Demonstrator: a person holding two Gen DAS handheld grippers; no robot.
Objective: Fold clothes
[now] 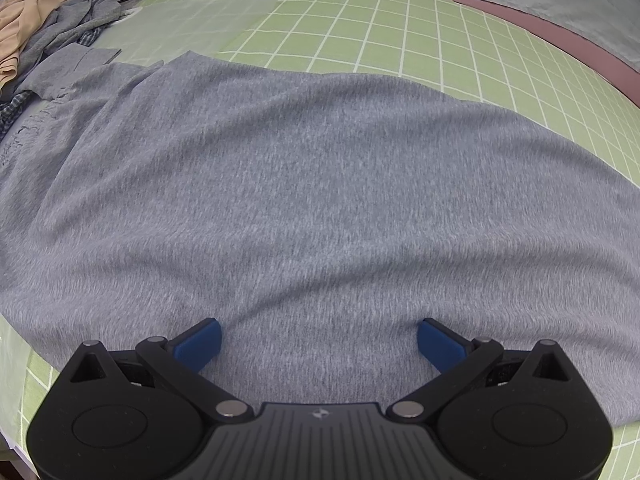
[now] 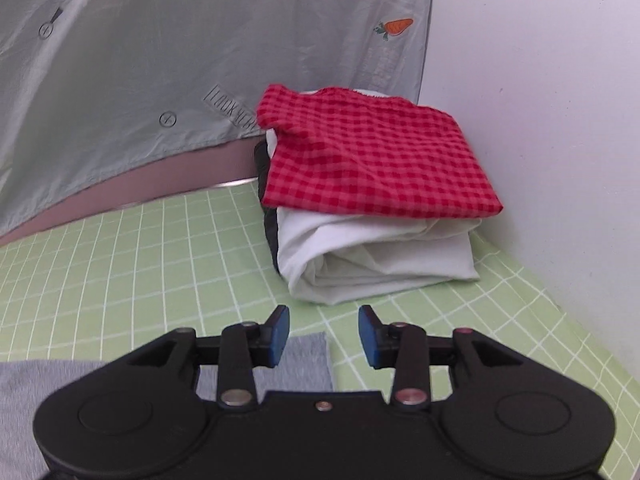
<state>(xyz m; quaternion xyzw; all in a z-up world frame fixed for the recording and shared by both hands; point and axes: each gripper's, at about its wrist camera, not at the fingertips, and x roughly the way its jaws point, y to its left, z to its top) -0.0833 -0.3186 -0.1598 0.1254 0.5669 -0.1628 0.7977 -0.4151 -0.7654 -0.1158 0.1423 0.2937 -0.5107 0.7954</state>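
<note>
A grey knit garment lies spread flat over the green checked sheet. My left gripper points steeply down just above its near part, jaws wide open, blue pads apart with only flat cloth below them. In the right wrist view my right gripper is open with nothing between its blue pads. A corner of the grey garment lies under its left finger. Ahead of it stands a stack of folded clothes: a red checked piece on top of a white one.
A heap of unfolded clothes, beige, grey and plaid, lies at the far left. A pale grey sheet with a carrot print hangs behind the bed. A white wall closes the right side. A dark garment sits within the stack.
</note>
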